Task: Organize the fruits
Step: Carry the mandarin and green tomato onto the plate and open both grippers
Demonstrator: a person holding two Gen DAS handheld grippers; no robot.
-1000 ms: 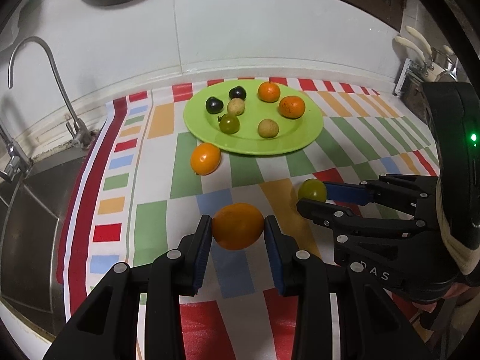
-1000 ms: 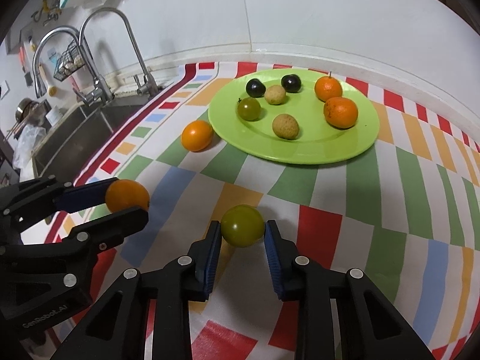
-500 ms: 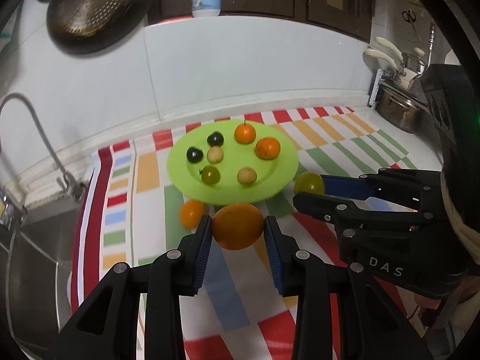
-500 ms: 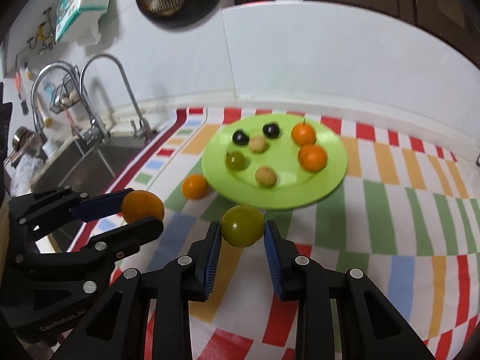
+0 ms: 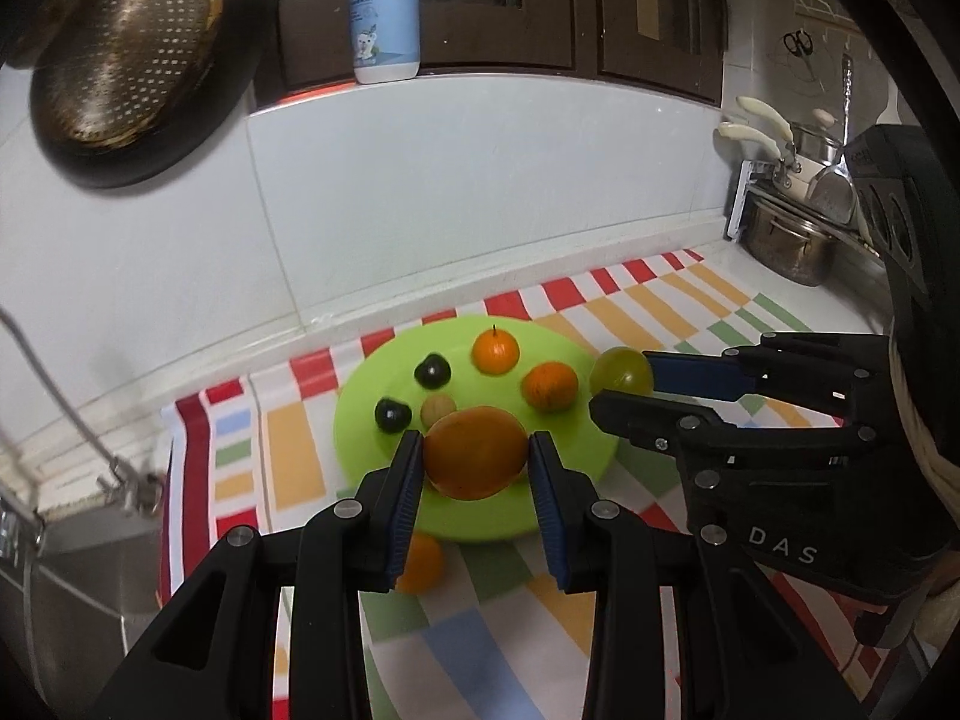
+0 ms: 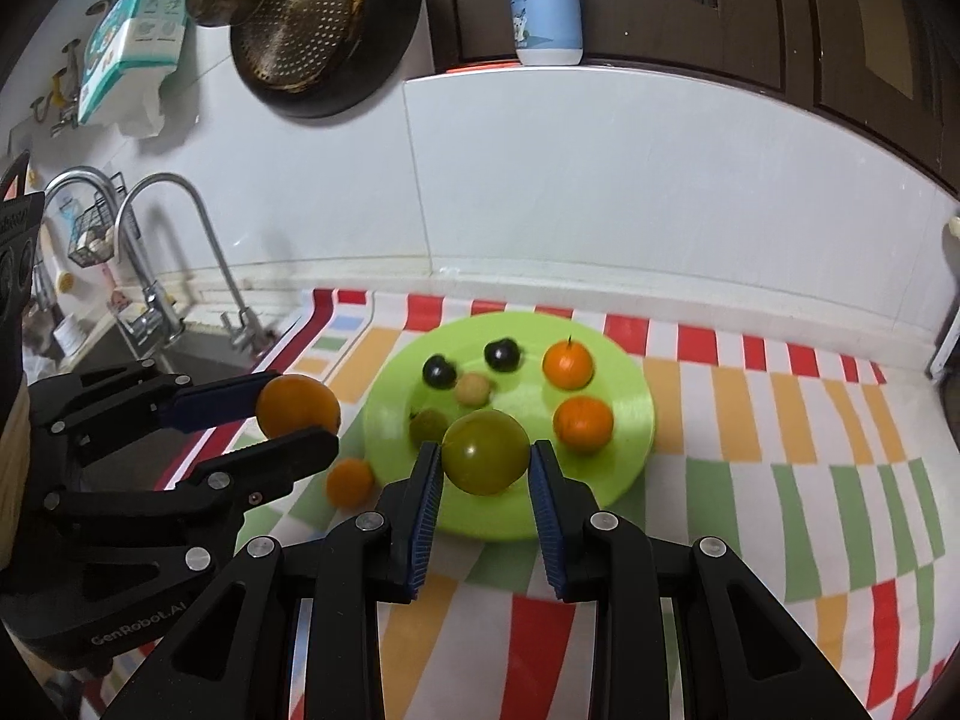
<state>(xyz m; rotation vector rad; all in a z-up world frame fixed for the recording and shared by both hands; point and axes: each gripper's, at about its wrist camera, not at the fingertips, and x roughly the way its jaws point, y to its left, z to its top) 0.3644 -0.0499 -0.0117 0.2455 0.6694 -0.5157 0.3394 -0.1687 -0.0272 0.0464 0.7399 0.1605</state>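
Grippers are now hovering higher than a second ago: left gripper point(image 5: 474, 459) clamping orange point(image 5: 475, 453), right gripper point(image 6: 485, 461) clamping green fruit point(image 6: 485, 459), approaching plate point(image 6: 630, 420) at frame centre

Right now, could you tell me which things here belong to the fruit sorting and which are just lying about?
Belong to the job:
- orange in the left claw
- green fruit in the right claw
- green plate of fruit
- small orange on the cloth

Just about:
- colander
- blue bottle
- faucet
- steel pot
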